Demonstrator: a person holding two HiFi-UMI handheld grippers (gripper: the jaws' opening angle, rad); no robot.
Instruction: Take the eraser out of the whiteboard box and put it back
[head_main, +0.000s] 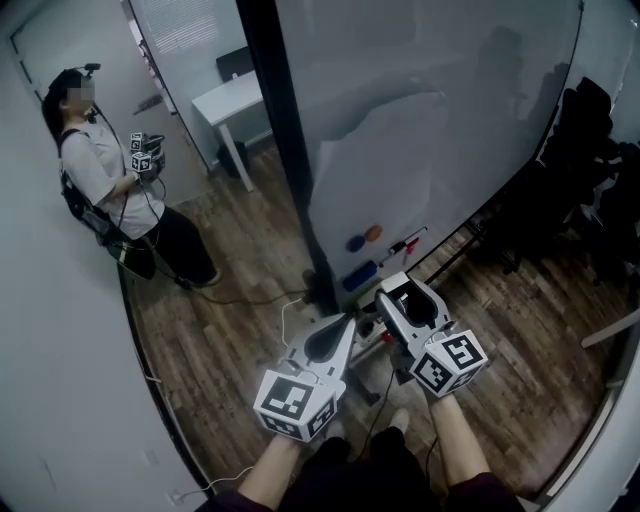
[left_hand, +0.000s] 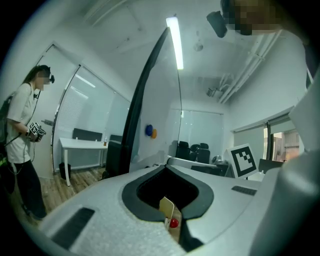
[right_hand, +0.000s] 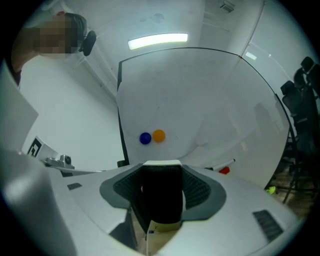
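My right gripper (head_main: 398, 283) is shut on the eraser (head_main: 409, 301), a black block with a pale top, which fills the gap between the jaws in the right gripper view (right_hand: 160, 200). It is held just in front of the whiteboard (head_main: 430, 130), close to a blue box (head_main: 360, 275) at the board's lower edge. My left gripper (head_main: 344, 321) hangs beside it, lower and to the left. Its jaws meet at the tips and hold nothing (left_hand: 166, 167).
A blue magnet (head_main: 355, 243), an orange magnet (head_main: 373, 233) and a red-capped marker (head_main: 405, 243) sit low on the board. A person (head_main: 110, 180) with grippers stands at the left wall. A white table (head_main: 235, 100) is behind, black chairs (head_main: 600, 170) at right, and cables lie on the floor.
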